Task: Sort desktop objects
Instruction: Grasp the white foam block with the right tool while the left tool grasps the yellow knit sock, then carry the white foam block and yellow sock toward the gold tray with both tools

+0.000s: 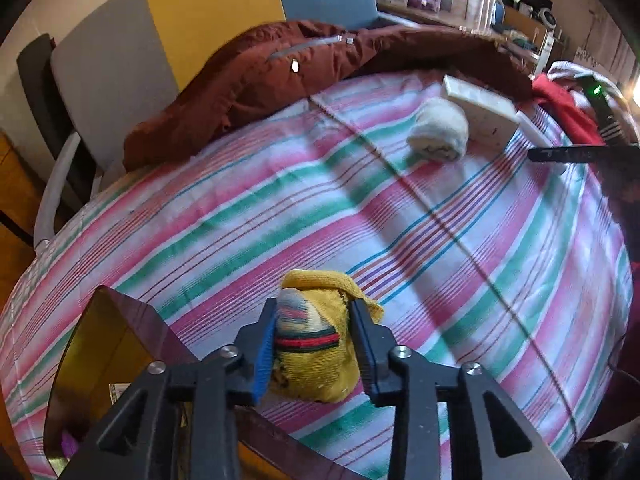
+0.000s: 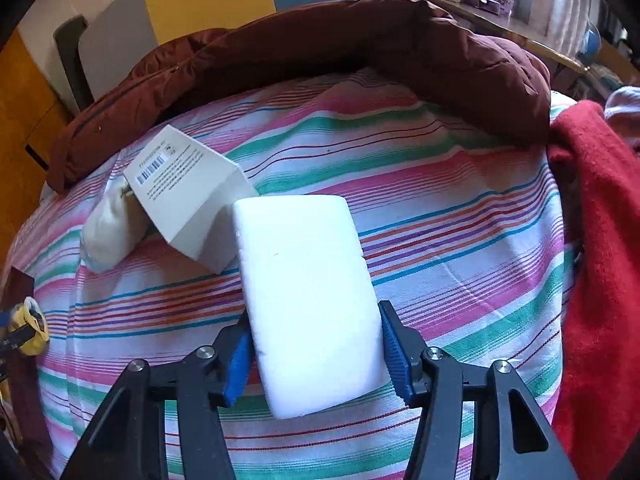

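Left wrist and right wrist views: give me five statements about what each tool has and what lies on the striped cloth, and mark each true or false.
1. The left tool is shut on a yellow rolled sock. True.
2. The right tool has a red garment between its fingers. False: a white foam block sits between them; the red garment lies off to the right.
3. A white rolled sock lies beside a white box on the striped cloth. True.
4. The white box carries a barcode label. True, seen in the right wrist view.
5. The brown jacket lies at the near edge of the cloth. False: it lies along the far edge.
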`<state>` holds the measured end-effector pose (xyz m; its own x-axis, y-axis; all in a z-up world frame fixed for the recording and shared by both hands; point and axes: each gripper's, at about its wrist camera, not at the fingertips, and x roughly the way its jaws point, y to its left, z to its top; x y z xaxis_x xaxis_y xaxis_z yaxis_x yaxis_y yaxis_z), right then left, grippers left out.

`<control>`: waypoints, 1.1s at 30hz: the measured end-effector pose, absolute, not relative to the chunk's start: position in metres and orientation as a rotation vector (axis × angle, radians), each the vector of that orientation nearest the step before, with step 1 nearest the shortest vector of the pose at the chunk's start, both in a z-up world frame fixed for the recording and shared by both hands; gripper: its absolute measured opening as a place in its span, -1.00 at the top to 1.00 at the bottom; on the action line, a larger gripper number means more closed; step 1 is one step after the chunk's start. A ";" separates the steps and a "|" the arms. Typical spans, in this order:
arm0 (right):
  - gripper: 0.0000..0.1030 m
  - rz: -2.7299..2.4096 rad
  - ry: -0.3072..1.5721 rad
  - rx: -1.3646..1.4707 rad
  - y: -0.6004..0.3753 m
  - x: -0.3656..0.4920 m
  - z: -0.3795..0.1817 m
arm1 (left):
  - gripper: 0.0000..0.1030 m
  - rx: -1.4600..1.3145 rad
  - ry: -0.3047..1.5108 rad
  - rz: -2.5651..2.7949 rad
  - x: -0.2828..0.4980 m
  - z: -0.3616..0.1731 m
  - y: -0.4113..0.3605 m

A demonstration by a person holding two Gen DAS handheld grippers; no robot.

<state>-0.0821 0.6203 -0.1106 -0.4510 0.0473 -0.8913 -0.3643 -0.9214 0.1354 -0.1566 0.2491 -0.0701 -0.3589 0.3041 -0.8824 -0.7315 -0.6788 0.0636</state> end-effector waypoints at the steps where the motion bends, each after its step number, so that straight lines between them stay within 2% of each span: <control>1: -0.11 2.441 0.465 -1.477 0.622 -0.081 -0.109 | 0.41 -1.194 0.584 2.080 -0.153 -0.066 0.248; 10: -0.11 2.484 0.577 -1.325 0.636 -0.067 -0.088 | 0.54 -1.134 0.305 2.100 -0.135 -0.029 0.233; 15: -0.11 2.502 0.576 -1.303 0.627 -0.061 -0.082 | 0.53 -1.143 0.367 2.112 -0.129 -0.031 0.240; 19: -0.11 2.508 0.569 -1.304 0.624 -0.062 -0.081 | 0.20 -1.162 0.527 2.109 -0.128 -0.043 0.251; 20: -0.11 2.513 0.571 -1.302 0.624 -0.063 -0.080 | 0.17 -1.172 0.536 2.104 -0.130 -0.045 0.252; 22: -0.11 2.519 0.556 -1.304 0.621 -0.066 -0.080 | -0.04 -1.195 0.523 2.099 -0.137 -0.049 0.253; 24: -0.11 2.527 0.541 -1.307 0.620 -0.066 -0.080 | -0.11 -1.220 0.523 2.090 -0.145 -0.053 0.255; 28: -0.11 2.533 0.512 -1.310 0.618 -0.068 -0.079 | -0.41 -1.269 0.494 2.074 -0.164 -0.063 0.266; 33: -0.11 2.511 0.511 -1.293 0.624 -0.069 -0.079 | -0.41 -1.375 0.361 2.047 -0.196 -0.083 0.279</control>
<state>-0.0686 0.6236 -0.0788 -0.5652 0.0770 -0.8214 -0.3920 -0.9011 0.1853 -0.1961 0.2786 -0.0826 -0.2494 0.3530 -0.9018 -0.6404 -0.7586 -0.1198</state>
